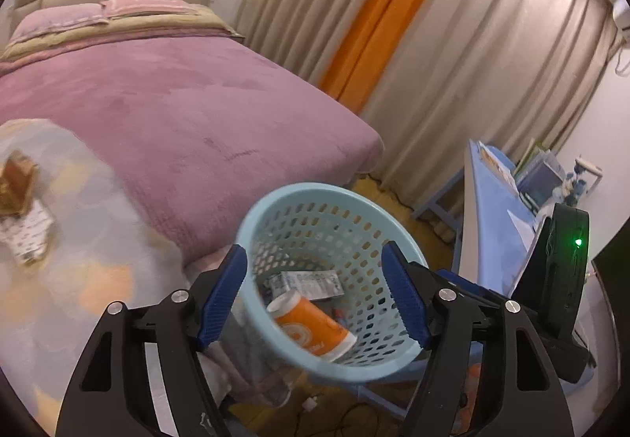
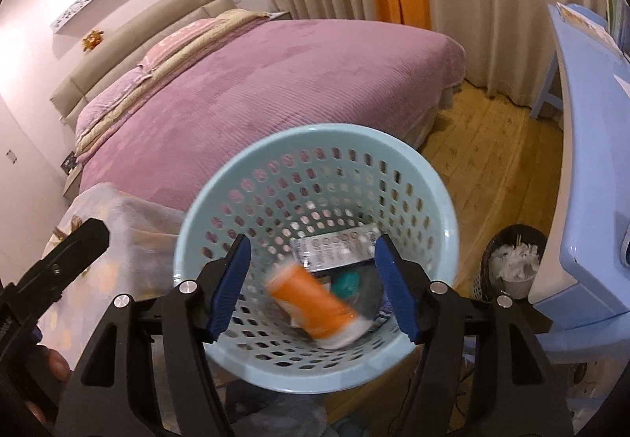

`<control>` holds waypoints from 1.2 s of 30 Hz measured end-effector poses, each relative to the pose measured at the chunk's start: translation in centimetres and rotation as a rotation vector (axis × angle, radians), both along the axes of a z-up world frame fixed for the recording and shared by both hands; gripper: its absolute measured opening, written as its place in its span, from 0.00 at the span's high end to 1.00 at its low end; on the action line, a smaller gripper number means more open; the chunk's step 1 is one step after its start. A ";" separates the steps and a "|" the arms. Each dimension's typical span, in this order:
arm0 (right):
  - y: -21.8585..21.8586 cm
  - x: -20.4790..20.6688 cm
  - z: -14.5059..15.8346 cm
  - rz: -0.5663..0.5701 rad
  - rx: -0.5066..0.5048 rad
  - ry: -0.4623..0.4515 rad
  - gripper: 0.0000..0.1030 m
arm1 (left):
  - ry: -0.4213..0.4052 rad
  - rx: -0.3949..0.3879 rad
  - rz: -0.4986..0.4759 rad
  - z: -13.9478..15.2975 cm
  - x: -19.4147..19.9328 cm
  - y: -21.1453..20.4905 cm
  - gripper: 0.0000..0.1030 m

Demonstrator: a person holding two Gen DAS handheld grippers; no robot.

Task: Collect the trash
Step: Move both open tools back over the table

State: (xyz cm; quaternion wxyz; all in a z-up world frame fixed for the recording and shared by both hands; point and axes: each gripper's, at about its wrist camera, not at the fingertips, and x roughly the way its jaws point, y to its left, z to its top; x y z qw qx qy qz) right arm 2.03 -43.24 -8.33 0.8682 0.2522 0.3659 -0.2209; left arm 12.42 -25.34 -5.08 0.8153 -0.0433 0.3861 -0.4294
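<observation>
1. A pale blue perforated plastic basket [image 1: 338, 224] fills the lower middle of both wrist views, tilted so its inside faces the cameras.
2. An orange and white cylindrical container [image 1: 313, 324] lies on its side inside the basket, blurred in the right wrist view.
3. Behind the container, a flat printed packet [image 1: 311, 283] rests against the basket's inner wall, and a small teal object [image 2: 346, 281] sits beside the container.
4. The left gripper [image 1: 315, 299] has its blue-padded fingers [image 1: 222, 297] spread apart, one on either side of the basket's near rim, with nothing pinched between them.
5. The right gripper [image 2: 313, 281] also stands with its jaws apart, framing the basket, and clamps nothing.
6. A bed with a purple cover [image 2: 252, 90] stretches behind the basket.
7. To the left, more litter [image 1: 19, 208] lies on a pale patterned cloth [image 1: 86, 303].
8. A light blue desk [image 2: 590, 161] stands at the right, with a dark wastebin [image 2: 512, 263] full of white paper on the wooden floor [image 2: 484, 145] beside it.
9. Beige curtains with an orange panel [image 1: 390, 12] hang behind.
</observation>
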 end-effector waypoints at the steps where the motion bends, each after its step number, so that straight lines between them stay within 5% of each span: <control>1: 0.6 0.2 0.3 0.013 -0.007 -0.006 0.40 | -0.001 -0.011 0.019 0.3 0.0 1.1 0.31; 14: 7.2 1.4 4.5 0.151 -0.099 -0.082 0.40 | -0.019 -0.108 0.226 4.6 0.4 13.1 0.31; 24: 14.3 5.2 5.7 0.306 -0.141 -0.088 0.38 | 0.006 -0.109 0.442 4.0 2.9 23.5 0.31; 36: 21.5 12.3 4.0 0.487 -0.145 -0.050 0.33 | 0.019 0.062 0.552 0.4 6.8 28.7 0.30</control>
